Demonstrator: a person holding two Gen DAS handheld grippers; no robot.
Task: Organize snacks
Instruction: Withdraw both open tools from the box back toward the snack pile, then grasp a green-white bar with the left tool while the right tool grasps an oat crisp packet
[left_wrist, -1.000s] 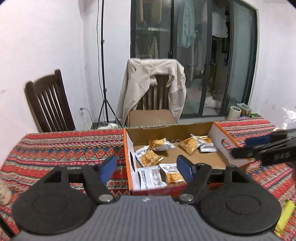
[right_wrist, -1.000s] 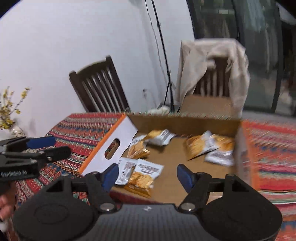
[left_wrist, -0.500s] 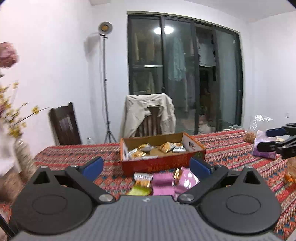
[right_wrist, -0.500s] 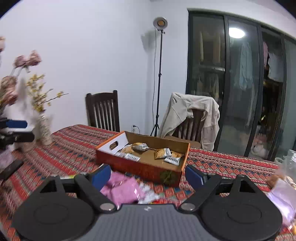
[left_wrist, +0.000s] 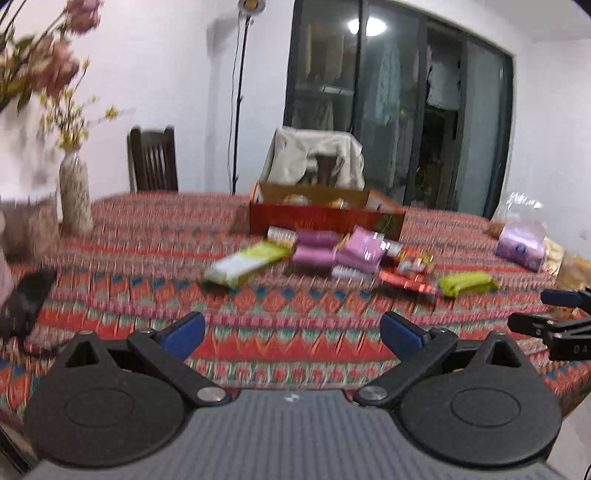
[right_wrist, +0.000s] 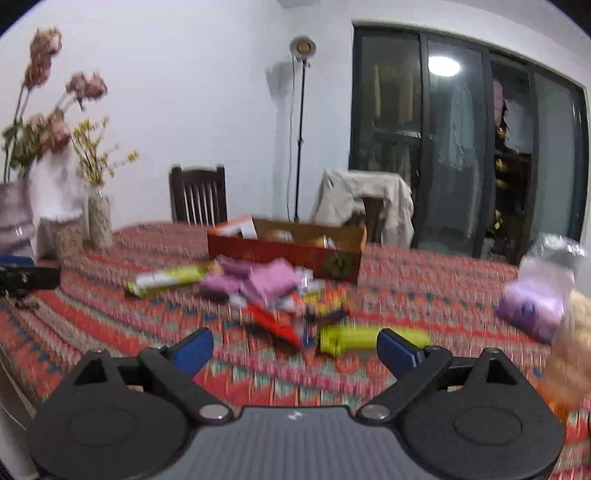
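blue-padded left gripper (left_wrist: 291, 330) jaws wide, empty; right gripper (right_wrist: 295, 347) just opening, empty

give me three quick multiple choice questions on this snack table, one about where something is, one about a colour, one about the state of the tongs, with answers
1. Where does the cardboard box sit relative to the loose snack pile?
A. behind it, toward the chairs
B. in front of it, at the near table edge
C. on a chair

2. What colour is the long packet nearest the right tongs?
A. blue
B. yellow-green
C. white

3. What state are the left tongs in?
A. shut on a pink packet
B. shut with nothing in them
C. open with nothing between them

Answers:
1. A, the box lies beyond the pile, by the chair with the jacket.
2. B, the packet lying past the blue pads is yellow-green.
3. C, only the patterned tablecloth shows between the wide pads, which have just been opening.
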